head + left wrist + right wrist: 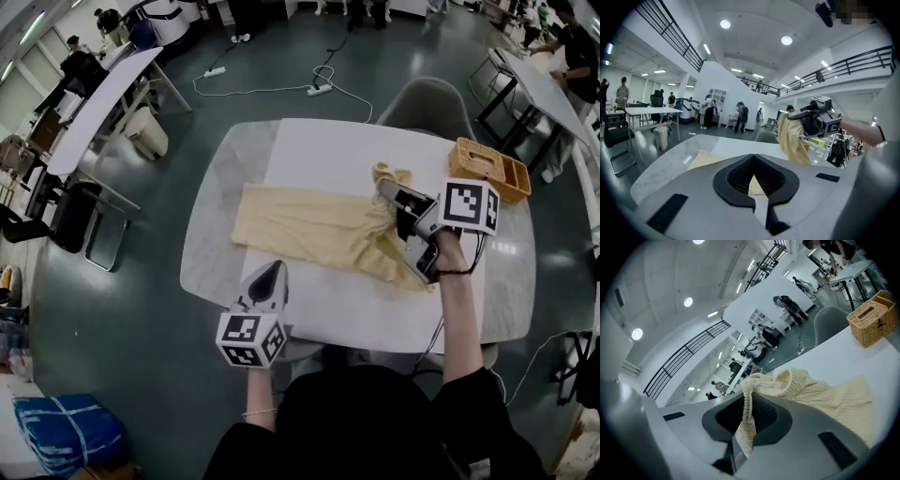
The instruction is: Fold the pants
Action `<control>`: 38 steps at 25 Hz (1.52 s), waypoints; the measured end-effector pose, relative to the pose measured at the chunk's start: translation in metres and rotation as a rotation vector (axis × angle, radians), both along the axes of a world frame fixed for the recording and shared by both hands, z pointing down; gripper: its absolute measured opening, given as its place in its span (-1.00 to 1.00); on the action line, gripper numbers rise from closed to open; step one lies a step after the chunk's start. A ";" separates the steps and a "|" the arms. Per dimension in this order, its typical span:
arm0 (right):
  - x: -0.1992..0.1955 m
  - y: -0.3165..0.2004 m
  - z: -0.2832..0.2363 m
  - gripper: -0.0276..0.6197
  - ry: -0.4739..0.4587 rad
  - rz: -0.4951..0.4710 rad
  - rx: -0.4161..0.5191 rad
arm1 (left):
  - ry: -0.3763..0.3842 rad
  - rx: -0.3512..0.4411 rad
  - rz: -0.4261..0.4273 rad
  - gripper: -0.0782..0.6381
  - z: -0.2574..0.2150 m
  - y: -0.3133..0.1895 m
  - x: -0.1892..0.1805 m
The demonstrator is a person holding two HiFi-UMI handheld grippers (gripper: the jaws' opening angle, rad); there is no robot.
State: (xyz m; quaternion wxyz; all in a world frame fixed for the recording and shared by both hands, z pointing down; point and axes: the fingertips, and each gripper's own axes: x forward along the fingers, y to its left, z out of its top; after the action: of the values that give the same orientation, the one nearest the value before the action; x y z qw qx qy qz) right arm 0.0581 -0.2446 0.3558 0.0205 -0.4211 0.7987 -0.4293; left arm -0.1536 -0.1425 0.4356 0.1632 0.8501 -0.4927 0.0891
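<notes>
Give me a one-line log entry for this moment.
left claw: shut, empty | right claw: shut on pants, ribbed edge lifted | pants: rest lying on table

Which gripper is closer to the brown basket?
Right. The right gripper, clamping the pants, is just beside the basket. The left gripper is at the near edge of the table, much farther away.

Right gripper (pixel 385 188), centre right of head view, clamps the pants (pixel 300 225); left gripper (pixel 274 270), lower left, jaws together, empty.
</notes>
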 end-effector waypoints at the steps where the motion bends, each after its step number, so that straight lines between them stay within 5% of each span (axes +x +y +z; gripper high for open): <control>1: -0.010 -0.003 0.000 -0.80 -0.003 0.004 0.000 | -0.001 -0.006 0.012 -0.74 0.002 -0.003 -0.007; 21: -0.172 -0.056 0.027 -0.80 -0.025 -0.056 -0.038 | 0.013 -0.058 0.047 -0.74 0.028 -0.047 -0.123; 38: -0.249 -0.091 0.083 -0.80 0.085 -0.108 -0.113 | 0.026 -0.102 0.046 -0.74 0.050 -0.068 -0.157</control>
State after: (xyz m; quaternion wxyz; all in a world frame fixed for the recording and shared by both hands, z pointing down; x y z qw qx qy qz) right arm -0.1912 -0.3357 0.4388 -0.0605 -0.3957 0.7949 -0.4559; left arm -0.3102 -0.2100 0.4852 0.2106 0.8529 -0.4655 0.1071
